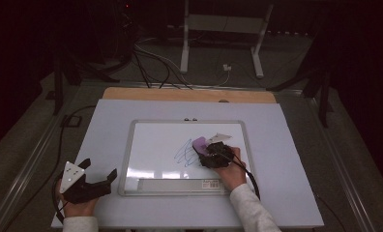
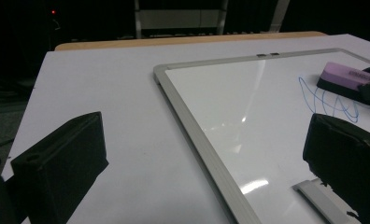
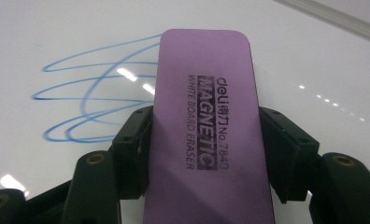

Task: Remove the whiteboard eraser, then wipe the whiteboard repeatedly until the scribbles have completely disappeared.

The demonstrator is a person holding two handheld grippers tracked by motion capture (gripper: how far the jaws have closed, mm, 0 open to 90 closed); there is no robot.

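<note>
A purple magnetic whiteboard eraser [image 3: 206,130] lies on the whiteboard [image 1: 155,145], over the right end of a blue pen scribble [image 3: 89,93]. My right gripper [image 1: 202,151] is shut on the eraser [image 1: 199,144], one black pad against each long side. The eraser [image 2: 344,77] and scribble [image 2: 328,102] also appear at the right of the left gripper view. My left gripper [image 1: 100,168] is held at the table's front left, off the board, open with nothing between its jaws. Its jaws point toward the board's left frame [image 2: 192,135].
The whiteboard lies on a white table sheet [image 1: 107,125] with a wooden edge [image 1: 189,94] at the back. A grey strip [image 1: 180,184] runs along the board's near edge. Behind the table, cables [image 1: 151,63] and a white stand [image 1: 218,29] are on the dark floor.
</note>
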